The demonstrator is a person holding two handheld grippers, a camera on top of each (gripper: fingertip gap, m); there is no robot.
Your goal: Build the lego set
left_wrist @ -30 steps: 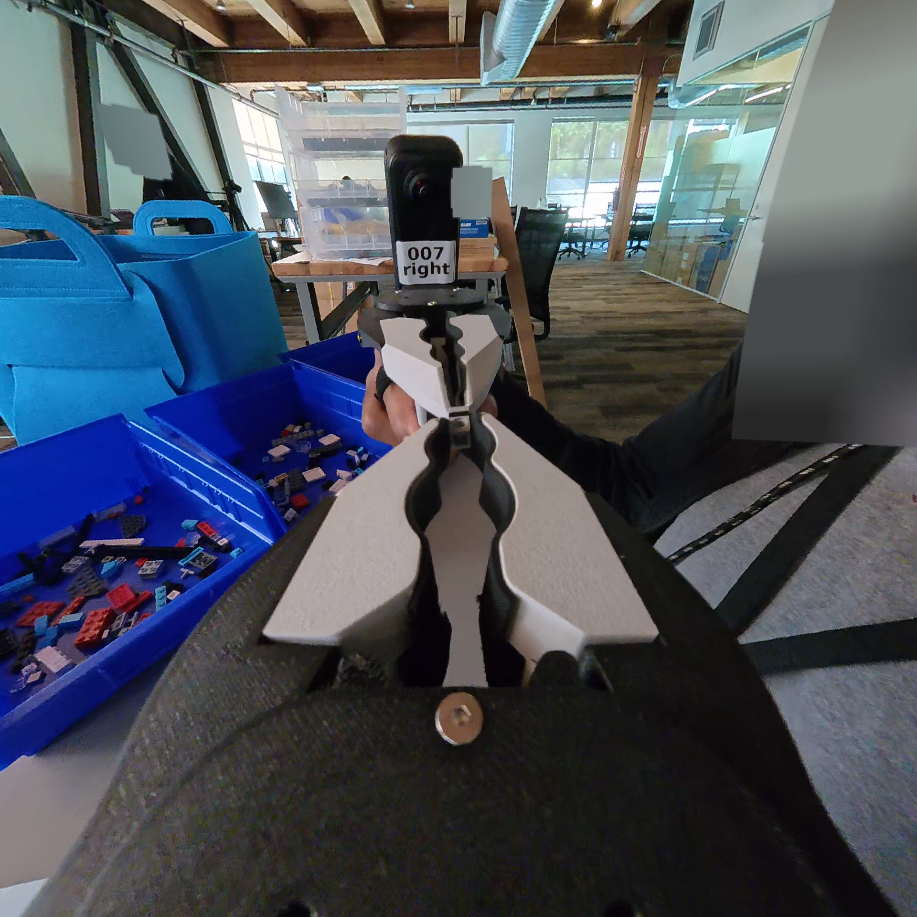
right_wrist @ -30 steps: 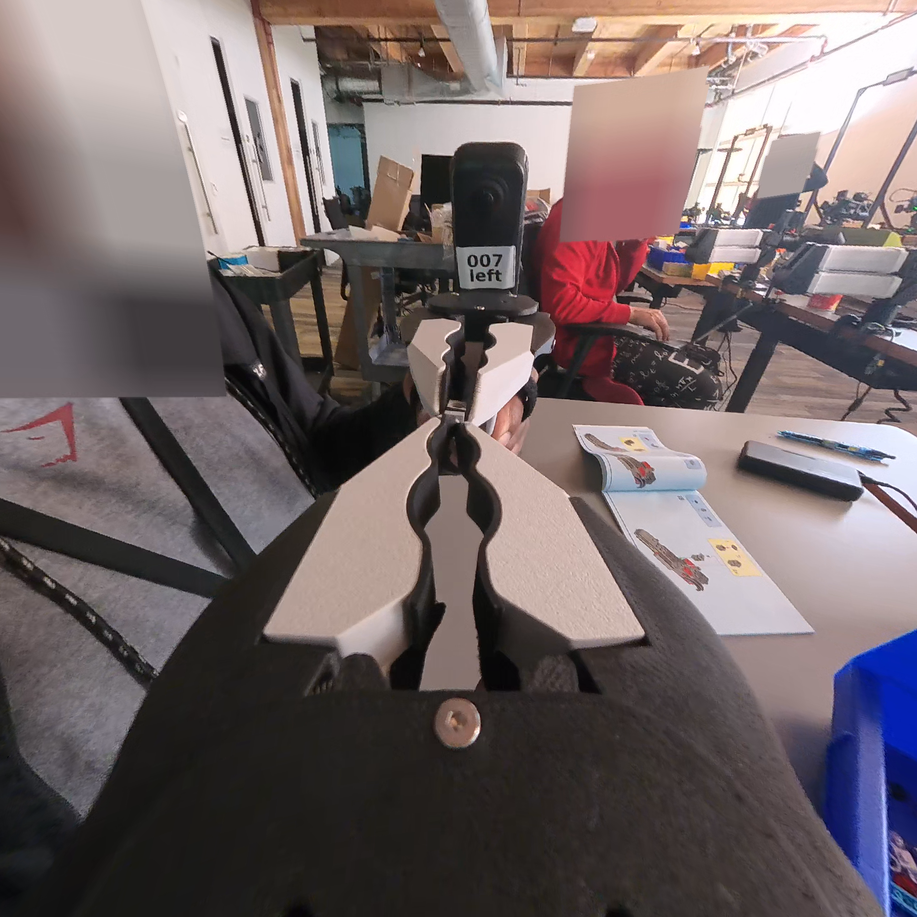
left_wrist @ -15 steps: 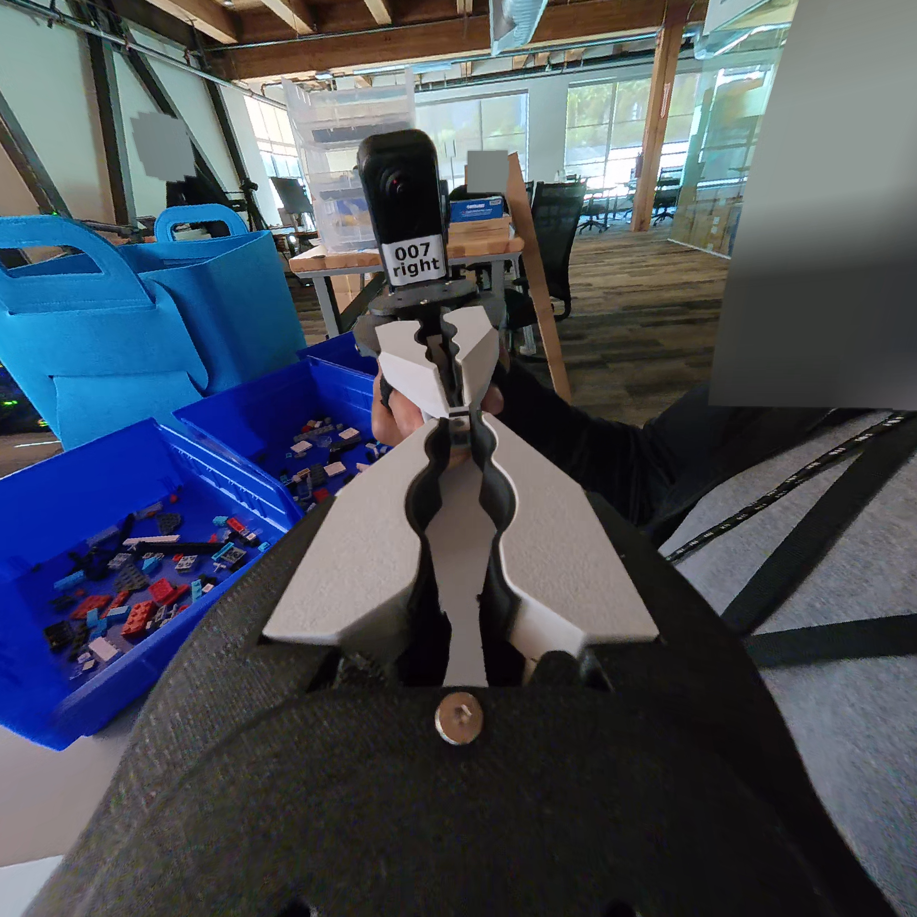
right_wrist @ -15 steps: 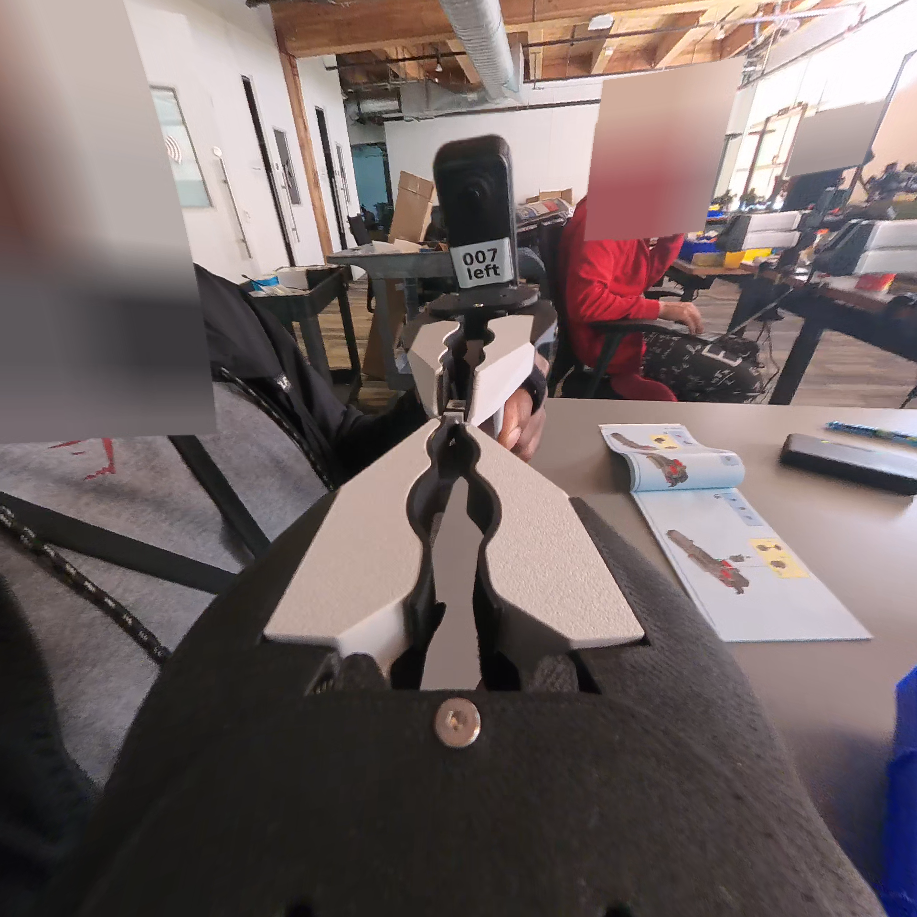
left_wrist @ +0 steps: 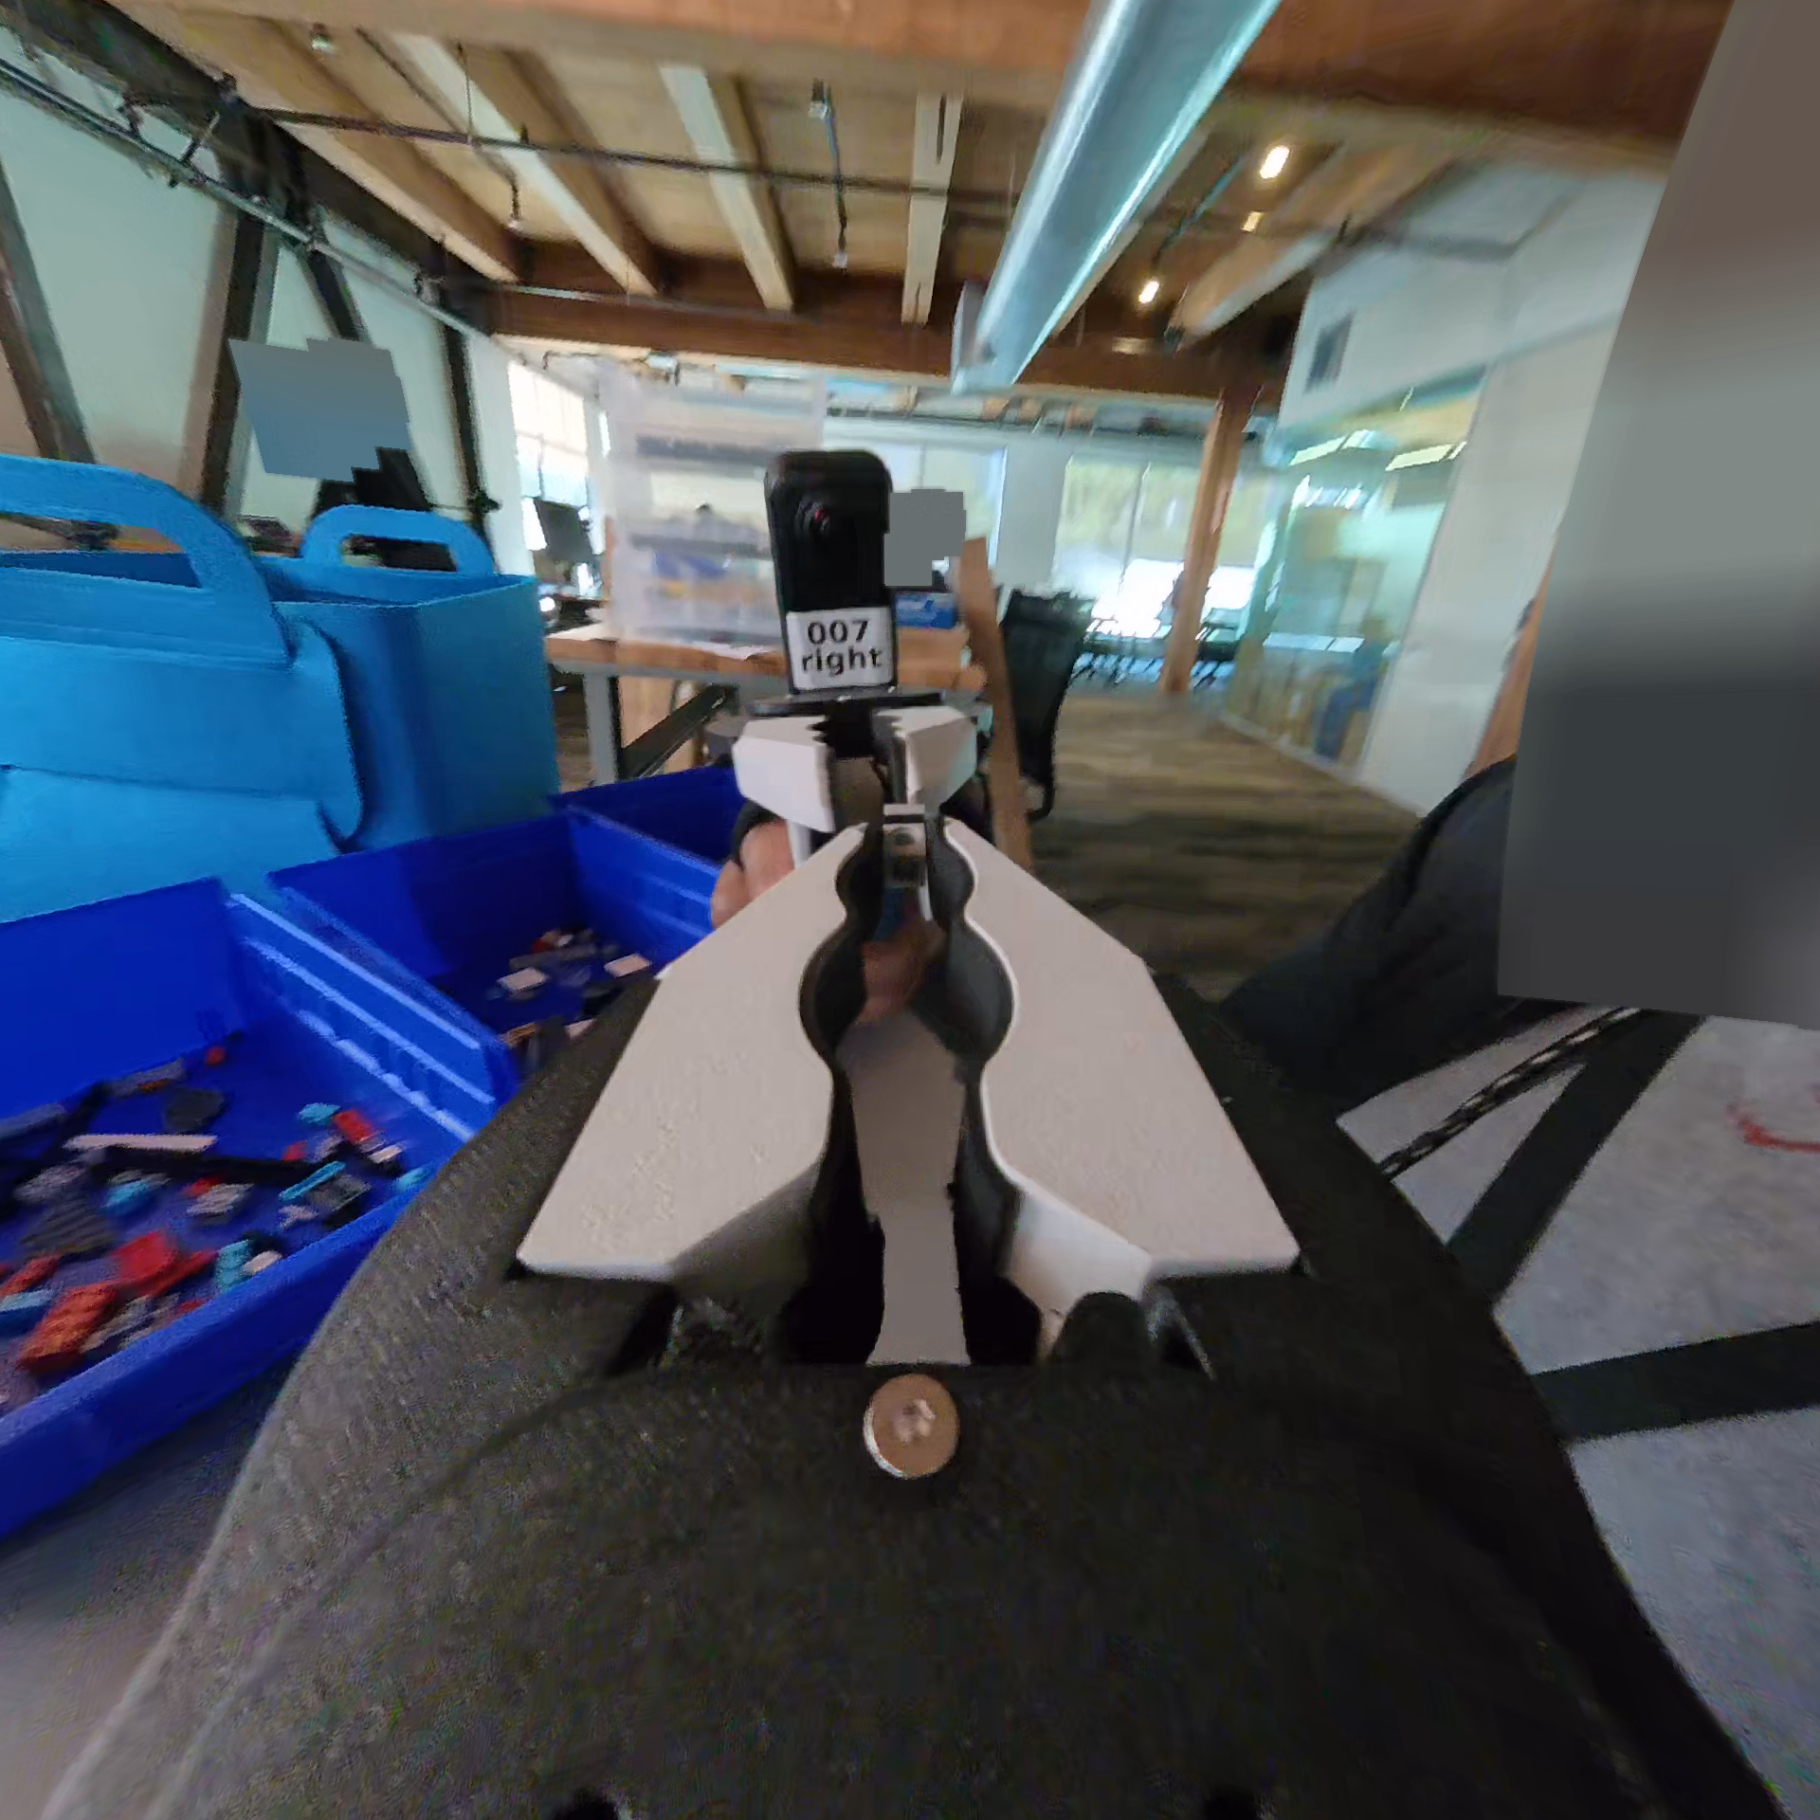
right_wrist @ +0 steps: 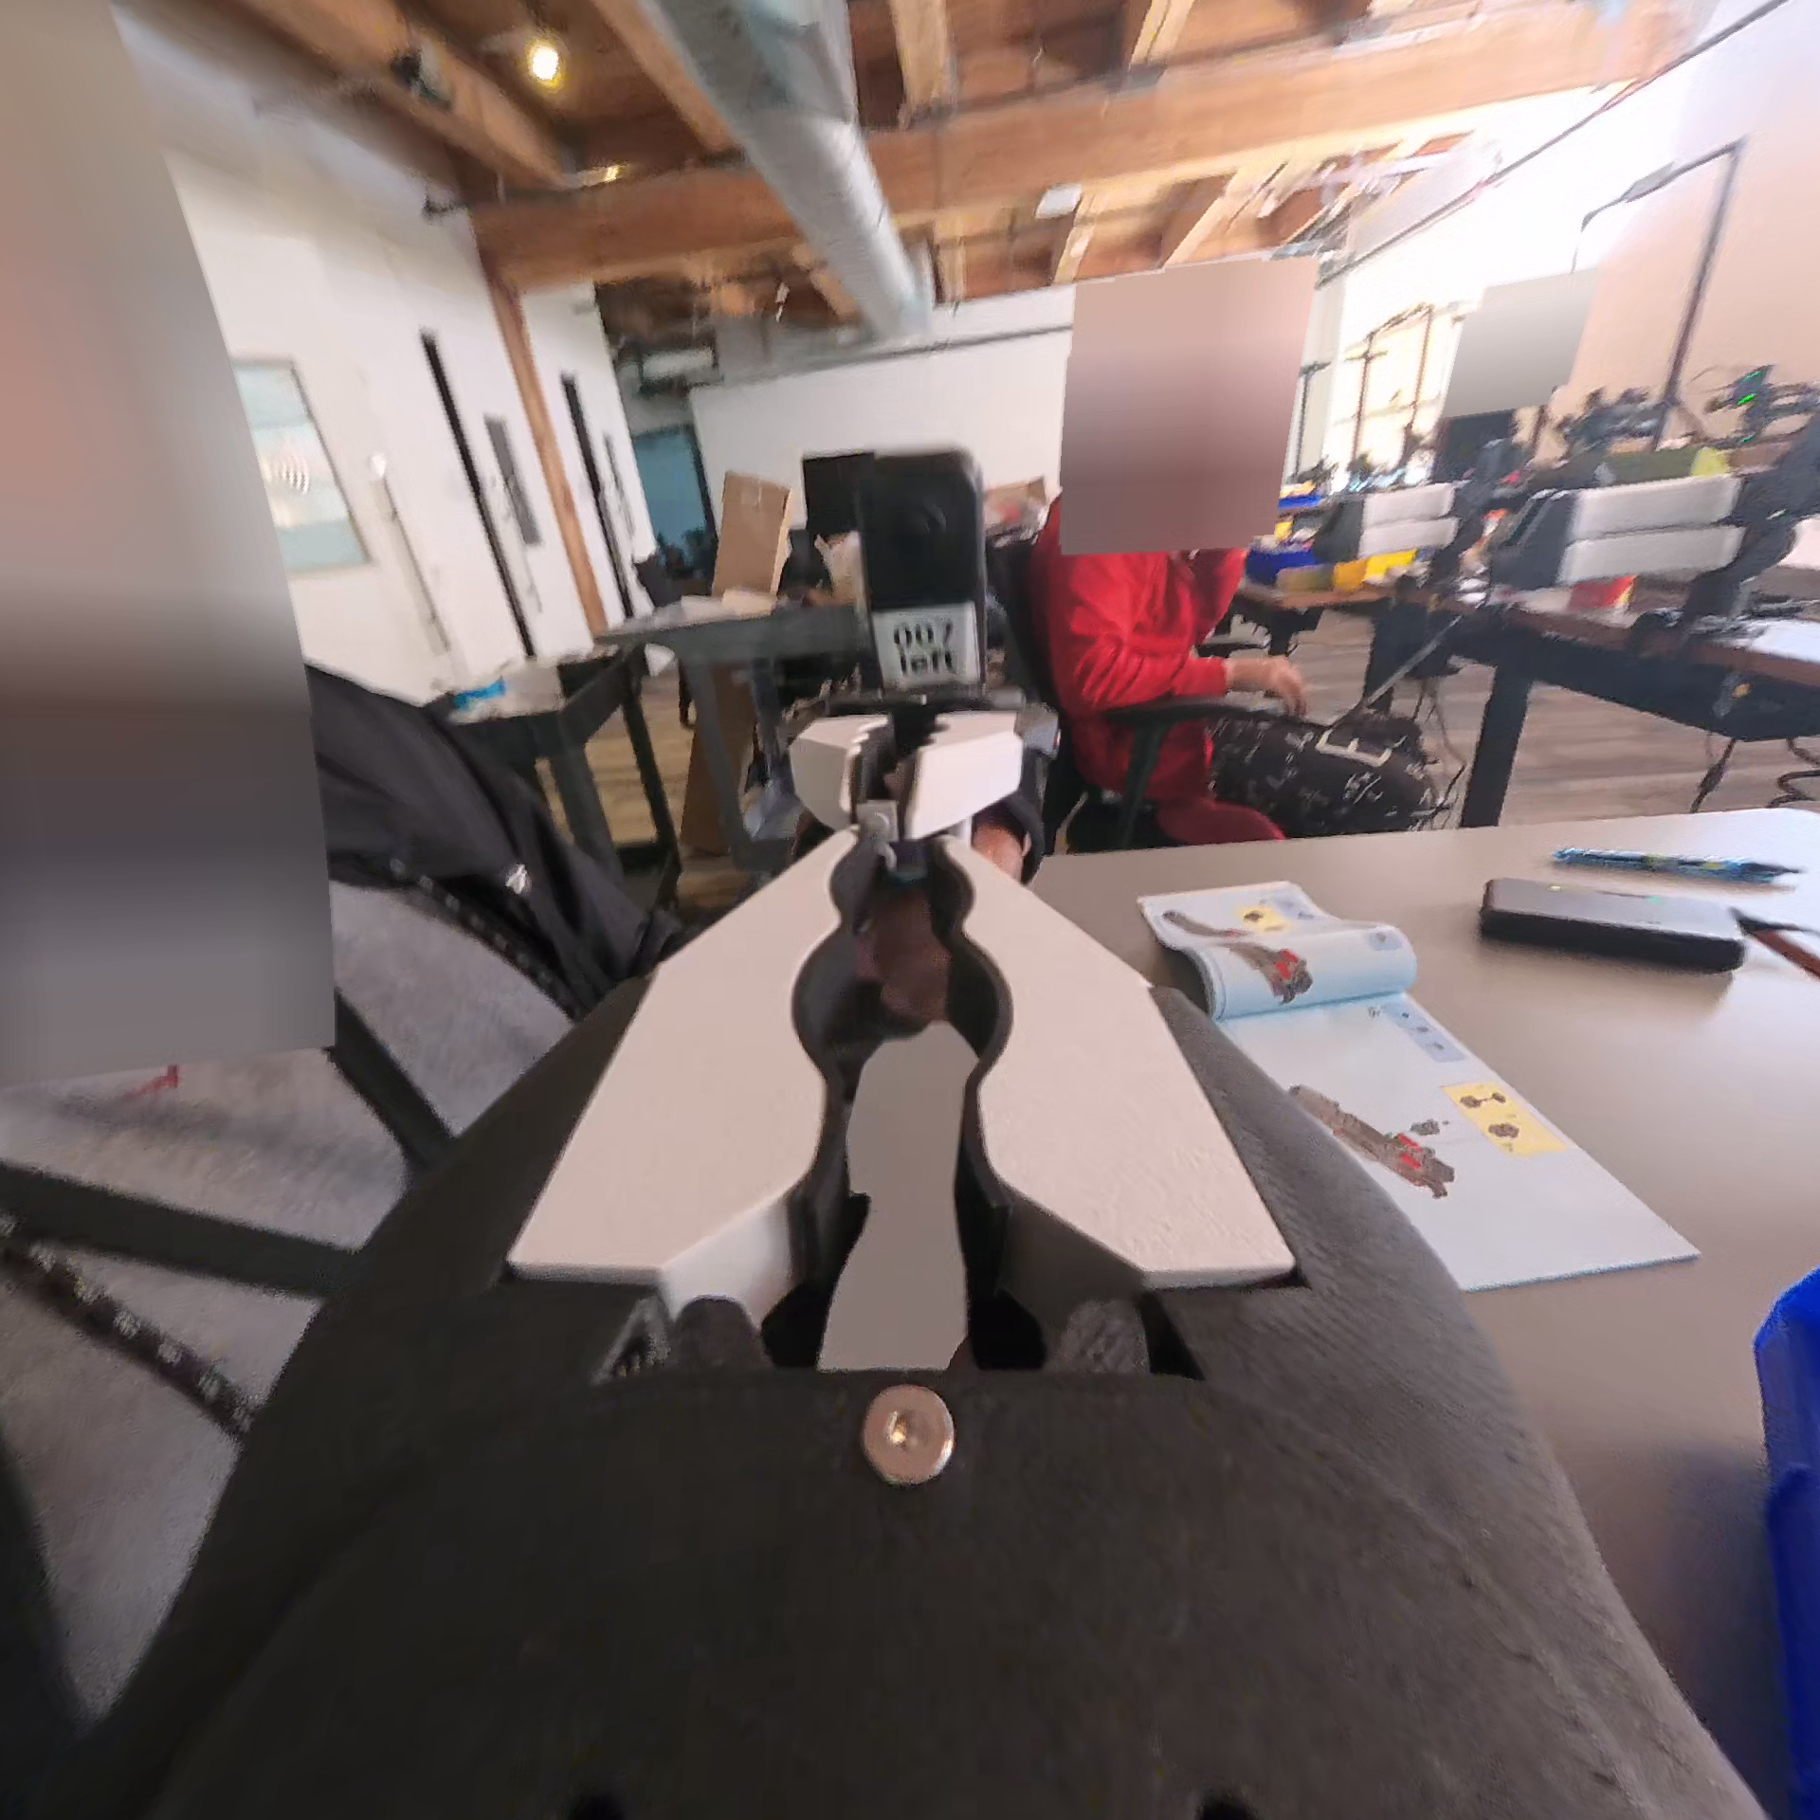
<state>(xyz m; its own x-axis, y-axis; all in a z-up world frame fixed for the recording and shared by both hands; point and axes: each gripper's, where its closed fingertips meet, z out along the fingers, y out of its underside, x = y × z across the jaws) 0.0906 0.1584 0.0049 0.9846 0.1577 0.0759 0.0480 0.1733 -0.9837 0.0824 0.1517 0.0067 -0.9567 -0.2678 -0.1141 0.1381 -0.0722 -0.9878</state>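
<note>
left gripper (left_wrist: 904,855) and right gripper (right_wrist: 891,855) meet tip to tip, both clenched on a small grey lego piece (left_wrist: 903,855). 2 blue bins (left_wrist: 414,945) of bricks sit left, instruction booklet (right_wrist: 1379,1073) lies open on table (right_wrist: 1625,1064).

- Exposed wooden ceiling beams (left_wrist: 748,227) and a silver duct (left_wrist: 1083,167) at twelve o'clock.
- Glass partitions (left_wrist: 1349,611) at two o'clock; dark desks (right_wrist: 1595,660) at three o'clock.

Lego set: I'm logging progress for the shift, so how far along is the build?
Done: little. The only assembly in view is a small grey-and-blue piece.
In hand: the left gripper and right gripper meet tip to tip, both shut on it.
Left: most of the set. Many loose bricks lie in the blue bins, and the instruction booklet lies open.
</note>
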